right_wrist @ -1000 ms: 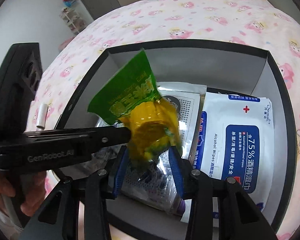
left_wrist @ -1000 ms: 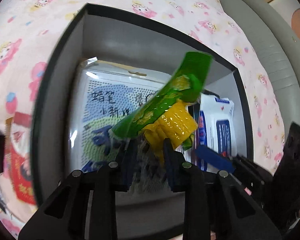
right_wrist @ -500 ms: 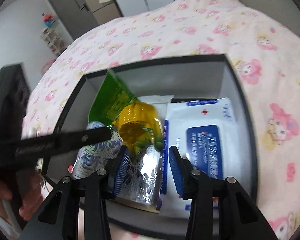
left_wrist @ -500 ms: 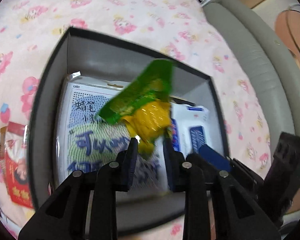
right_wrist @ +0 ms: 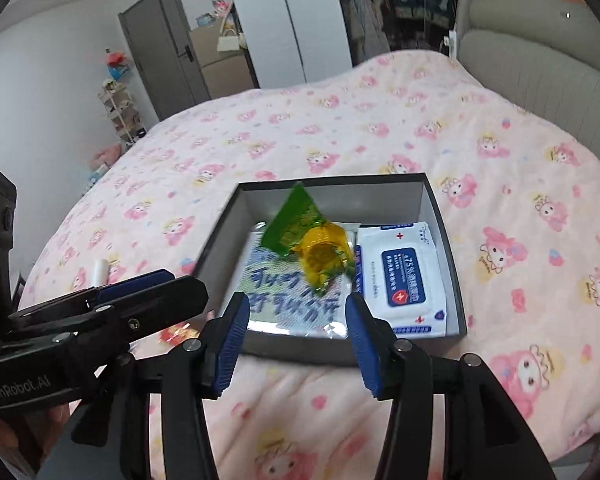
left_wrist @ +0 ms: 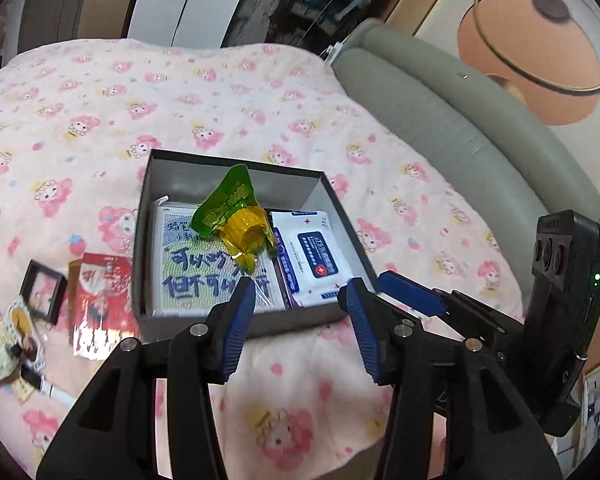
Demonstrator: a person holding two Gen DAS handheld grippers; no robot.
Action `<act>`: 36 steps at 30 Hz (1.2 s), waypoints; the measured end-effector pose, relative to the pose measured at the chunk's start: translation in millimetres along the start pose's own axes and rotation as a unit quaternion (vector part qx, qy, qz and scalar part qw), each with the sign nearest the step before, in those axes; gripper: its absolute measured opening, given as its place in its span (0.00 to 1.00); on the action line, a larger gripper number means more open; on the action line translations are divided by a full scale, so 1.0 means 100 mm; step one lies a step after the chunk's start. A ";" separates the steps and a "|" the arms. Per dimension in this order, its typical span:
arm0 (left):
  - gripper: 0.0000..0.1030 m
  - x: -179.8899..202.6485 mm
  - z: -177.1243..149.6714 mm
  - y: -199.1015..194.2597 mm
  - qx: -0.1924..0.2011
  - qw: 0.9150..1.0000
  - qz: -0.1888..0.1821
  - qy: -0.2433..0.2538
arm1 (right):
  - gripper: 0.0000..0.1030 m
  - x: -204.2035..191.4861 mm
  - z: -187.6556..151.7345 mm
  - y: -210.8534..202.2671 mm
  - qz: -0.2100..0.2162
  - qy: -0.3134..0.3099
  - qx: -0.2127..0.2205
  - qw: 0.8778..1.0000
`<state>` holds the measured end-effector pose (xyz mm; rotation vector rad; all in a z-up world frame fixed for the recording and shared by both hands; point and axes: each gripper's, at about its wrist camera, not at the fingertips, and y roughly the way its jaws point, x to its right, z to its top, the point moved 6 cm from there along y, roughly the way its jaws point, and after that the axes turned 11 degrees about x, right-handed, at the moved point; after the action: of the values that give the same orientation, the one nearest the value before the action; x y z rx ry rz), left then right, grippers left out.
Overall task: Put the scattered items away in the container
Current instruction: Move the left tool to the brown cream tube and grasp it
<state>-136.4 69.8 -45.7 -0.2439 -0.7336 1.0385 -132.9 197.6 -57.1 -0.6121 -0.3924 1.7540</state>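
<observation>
A grey box with a black rim (left_wrist: 236, 322) sits on the pink patterned bedspread. Inside it a green-and-yellow corn snack packet (left_wrist: 236, 220) lies loose on a flat printed packet (left_wrist: 196, 276), beside a white-and-blue wipes pack (left_wrist: 312, 256). My left gripper (left_wrist: 298, 300) hangs open just short of the box's near wall, nothing between its blue pads. The right gripper (right_wrist: 295, 312) is open too, held back from the box (right_wrist: 340, 179), with the corn packet (right_wrist: 312, 240) and wipes (right_wrist: 400, 276) beyond it. Each gripper shows side-on in the other's view.
Left of the box lie a red sachet (left_wrist: 100, 296), a small black frame (left_wrist: 44, 296), some cards (left_wrist: 20, 332) and a white stick (left_wrist: 56, 392). A white tube (right_wrist: 100, 272) lies on the bedspread. A grey padded headboard (left_wrist: 460, 132) borders the right side.
Both grippers have let go of the corn packet, opened wide and pulled back and up from the box. The packet now rests inside the box.
</observation>
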 end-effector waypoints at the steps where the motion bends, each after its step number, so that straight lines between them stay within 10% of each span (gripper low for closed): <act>1: 0.47 -0.01 -0.02 -0.09 0.005 1.000 -0.002 0.001 | 0.45 -0.06 -0.02 -0.02 0.003 -0.004 0.001 1.000; 19: 0.47 -1.17 -0.62 -1.47 0.059 0.990 0.104 -0.071 | 0.45 -1.60 -0.62 0.06 0.143 -0.072 -0.031 0.987; 28: 0.47 -2.29 -1.03 -1.75 0.065 0.966 0.183 -0.173 | 0.45 -2.37 -0.97 0.67 0.189 -0.095 -0.086 0.974; 36: 0.47 -3.30 -1.44 -1.74 0.081 0.925 0.241 -0.284 | 0.45 -2.68 -1.35 1.28 0.187 -0.116 -0.148 0.964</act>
<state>-20.1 -277.4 -207.0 0.0338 -1.1345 1.6663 -104.4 -101.9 -184.1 -0.7282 -0.7502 2.1604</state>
